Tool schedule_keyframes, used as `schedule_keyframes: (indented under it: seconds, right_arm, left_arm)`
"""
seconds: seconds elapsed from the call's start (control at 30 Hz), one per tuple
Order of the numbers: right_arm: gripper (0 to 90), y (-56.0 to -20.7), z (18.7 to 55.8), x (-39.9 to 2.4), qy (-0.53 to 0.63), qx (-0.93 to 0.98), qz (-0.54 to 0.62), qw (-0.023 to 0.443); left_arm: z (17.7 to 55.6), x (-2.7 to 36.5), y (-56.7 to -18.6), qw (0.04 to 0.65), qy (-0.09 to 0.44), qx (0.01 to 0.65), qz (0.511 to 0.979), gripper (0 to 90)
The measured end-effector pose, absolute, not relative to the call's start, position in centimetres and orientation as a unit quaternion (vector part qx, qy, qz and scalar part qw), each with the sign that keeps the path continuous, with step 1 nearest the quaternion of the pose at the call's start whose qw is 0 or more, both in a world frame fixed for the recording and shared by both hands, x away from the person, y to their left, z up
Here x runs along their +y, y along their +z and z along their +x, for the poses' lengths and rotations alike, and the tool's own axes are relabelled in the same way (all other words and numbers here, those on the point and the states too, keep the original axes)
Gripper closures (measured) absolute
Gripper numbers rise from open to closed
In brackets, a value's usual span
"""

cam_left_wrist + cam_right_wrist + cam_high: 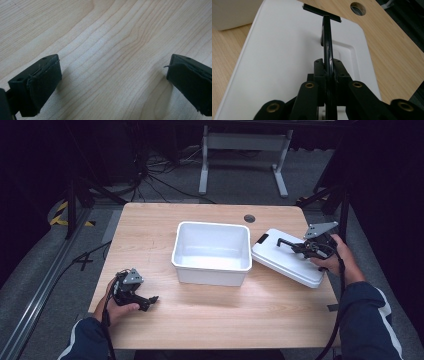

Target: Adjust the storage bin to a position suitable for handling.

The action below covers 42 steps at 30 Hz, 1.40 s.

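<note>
I keep the left gripper parked low over the bare front-left of the counter, its fingers spread wide with nothing but wood grain between them; it has no job in this step beyond staying clear of the tub. The white tub stands open at the middle of the counter, apparently empty, and I judge it to be where the lid is headed. To its right lies the white lid, flat on the counter just beside the tub's right wall, its far corner reaching toward the counter's right edge. A black handle stands up from the lid's recessed centre, and the right gripper has its fingers clamped shut on that thin loop, one pad on each face. In the right gripper view the grip sits on the near end of the handle, not its middle, so I expect the lid to hang tilted once lifted. For a clean step I would raise it straight up until its edge clears the tub's rim, carry it leftward at that height, square its long sides with the tub's long sides, then lower it evenly. The main risk I see is a corner catching the rim, or the thin handle pivoting in the pads.
</note>
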State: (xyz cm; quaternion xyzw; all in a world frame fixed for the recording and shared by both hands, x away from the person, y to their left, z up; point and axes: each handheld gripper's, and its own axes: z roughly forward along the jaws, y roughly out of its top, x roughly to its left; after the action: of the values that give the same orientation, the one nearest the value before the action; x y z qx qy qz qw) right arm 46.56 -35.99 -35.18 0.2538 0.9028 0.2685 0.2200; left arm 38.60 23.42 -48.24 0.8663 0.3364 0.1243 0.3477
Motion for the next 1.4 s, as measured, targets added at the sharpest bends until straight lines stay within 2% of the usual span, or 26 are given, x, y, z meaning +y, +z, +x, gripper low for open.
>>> schedule_keyframes:
  seconds: [0.97,1.27,1.33,1.4]
  right_arm:
    - [81.5,-39.4,47.3,-35.3,0.246,0.907,0.276,0.203]
    - [69.5,-38.8,46.6,-35.8,0.268,0.894,0.292,0.209]
    - [62.5,-38.5,46.0,-35.6,0.276,0.893,0.288,0.209]
    - [60.8,-38.5,45.7,-35.5,0.277,0.892,0.29,0.209]
  left_arm:
    - [38.7,23.4,-48.2,0.348,0.128,0.333,0.867,0.2]
    - [38.7,23.4,-48.2,0.348,0.128,0.333,0.867,0.2]
    - [38.7,23.4,-48.3,0.35,0.126,0.335,0.866,0.2]
    - [38.7,23.4,-48.3,0.35,0.126,0.334,0.866,0.2]
